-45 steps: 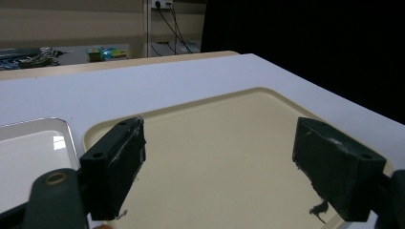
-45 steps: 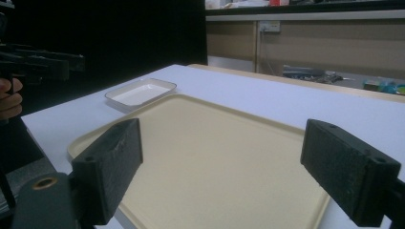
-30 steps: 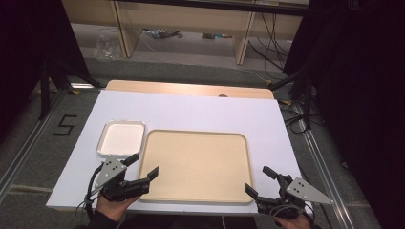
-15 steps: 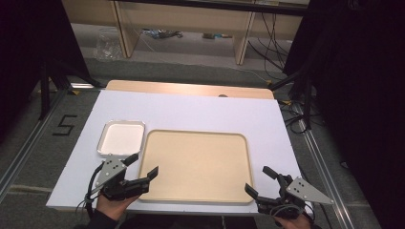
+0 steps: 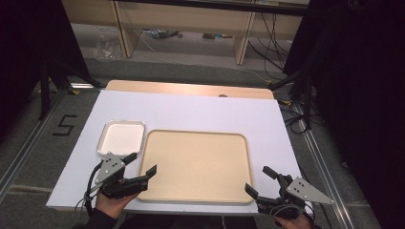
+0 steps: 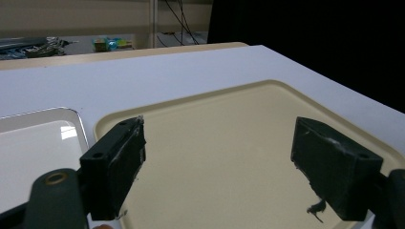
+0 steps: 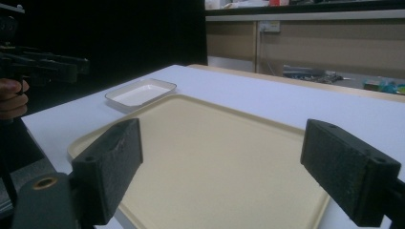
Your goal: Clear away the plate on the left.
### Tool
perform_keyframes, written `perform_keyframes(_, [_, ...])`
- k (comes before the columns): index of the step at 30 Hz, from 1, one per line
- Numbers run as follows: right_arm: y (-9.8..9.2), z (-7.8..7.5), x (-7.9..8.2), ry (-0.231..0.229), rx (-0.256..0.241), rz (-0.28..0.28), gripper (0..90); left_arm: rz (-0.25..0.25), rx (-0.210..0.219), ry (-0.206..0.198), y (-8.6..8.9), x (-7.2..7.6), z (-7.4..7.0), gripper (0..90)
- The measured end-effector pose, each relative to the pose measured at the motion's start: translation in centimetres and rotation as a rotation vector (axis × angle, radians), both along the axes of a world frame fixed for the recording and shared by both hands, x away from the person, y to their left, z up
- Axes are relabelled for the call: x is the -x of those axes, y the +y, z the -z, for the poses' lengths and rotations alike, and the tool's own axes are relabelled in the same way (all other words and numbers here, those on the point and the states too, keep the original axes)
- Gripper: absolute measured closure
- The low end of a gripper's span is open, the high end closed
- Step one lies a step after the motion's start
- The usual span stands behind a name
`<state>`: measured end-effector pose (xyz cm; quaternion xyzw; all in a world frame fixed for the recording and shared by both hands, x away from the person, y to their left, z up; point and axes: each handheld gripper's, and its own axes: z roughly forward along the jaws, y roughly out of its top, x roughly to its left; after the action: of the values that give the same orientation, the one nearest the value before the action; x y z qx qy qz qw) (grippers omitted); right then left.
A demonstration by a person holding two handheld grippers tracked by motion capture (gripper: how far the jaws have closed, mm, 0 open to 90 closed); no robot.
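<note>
A large beige tray [image 5: 197, 164] lies empty in the middle of the white table [image 5: 191, 109]. A small white rectangular dish [image 5: 122, 137] sits just left of it. My left gripper [image 5: 141, 165] hovers open at the tray's near left corner, nothing between its jaws. My right gripper [image 5: 260, 181] hangs open at the tray's near right corner, also empty. The left gripper view looks across the tray [image 6: 229, 143] with the dish [image 6: 38, 143] at its left. The right gripper view shows the tray [image 7: 210, 157], the dish [image 7: 141, 93] beyond it, and the other gripper [image 7: 43, 67] far left.
A wooden board [image 5: 191, 89] edges the table's far side. Shelves [image 5: 191, 28] with cables and clutter stand on the floor behind. A metal rail [image 5: 28, 138] and a "5" floor mark [image 5: 64, 125] run along the left; dark curtains close off the right.
</note>
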<state>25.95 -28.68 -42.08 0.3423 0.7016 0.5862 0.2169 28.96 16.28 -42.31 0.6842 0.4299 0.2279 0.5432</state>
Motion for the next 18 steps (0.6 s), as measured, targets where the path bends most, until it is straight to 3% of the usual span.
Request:
perform_keyframes(1, [0.1, 0.0, 0.1, 0.015, -0.007, 0.000, 15.1, -0.001, -0.006, -0.001, 0.1, -0.1, 0.0, 18.9])
perform_keyframes(18, [0.0, 0.0, -0.1, 0.004, -0.002, -0.009, 15.1, -0.066, -0.021, 0.056, 1.5, -1.9, 0.3, 19.2])
